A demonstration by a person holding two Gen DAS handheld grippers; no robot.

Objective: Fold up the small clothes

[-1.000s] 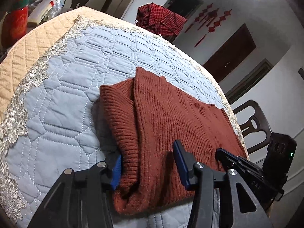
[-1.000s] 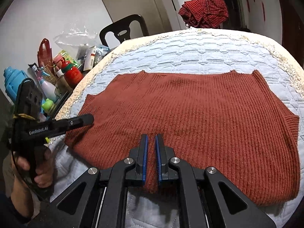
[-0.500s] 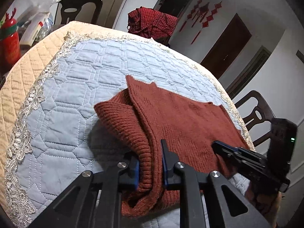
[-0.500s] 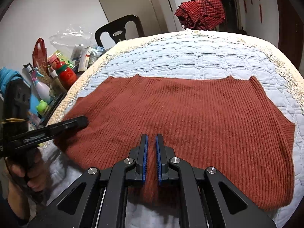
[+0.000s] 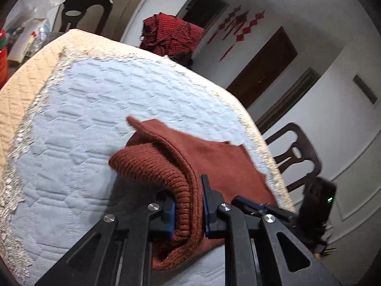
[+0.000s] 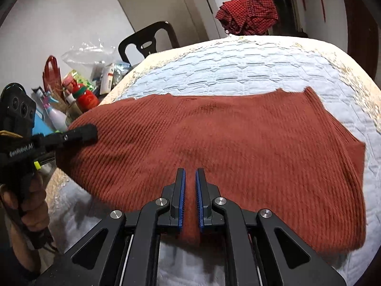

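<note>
Sweater (image 6: 226,147) in rust-red ribbed knit lies across a bench (image 6: 250,71) covered with a pale blue quilted cloth edged in cream lace. From the right wrist view its body spreads wide and mostly flat, fine vertical ribs running over it and a darker patch near the far edge. Its near hem is gathered up where both claws take hold.

The left claw (image 5: 188,205) is pinching a thick roll of the sweater's edge between its blue pads, the fabric bunched into a fat fold that bulges out above and sags below the fingers. In that view the knit rises off the cloth, with a corner sticking up toward the far side. From the right wrist view the same claw (image 6: 92,132) bites the sweater's left end, and that end lifts clear of the bench, the person's hand (image 6: 28,205) around the handle.

The right claw (image 6: 190,197) is pressed nearly together on a thin fold of the near hem, a narrow strip of knit showing between the pads.

A red checked garment (image 6: 247,12) hangs over something past the far edge of the bench. Dark chairs (image 6: 148,40) stand around, and bottles and packets (image 6: 78,93) crowd a surface at the left.
</note>
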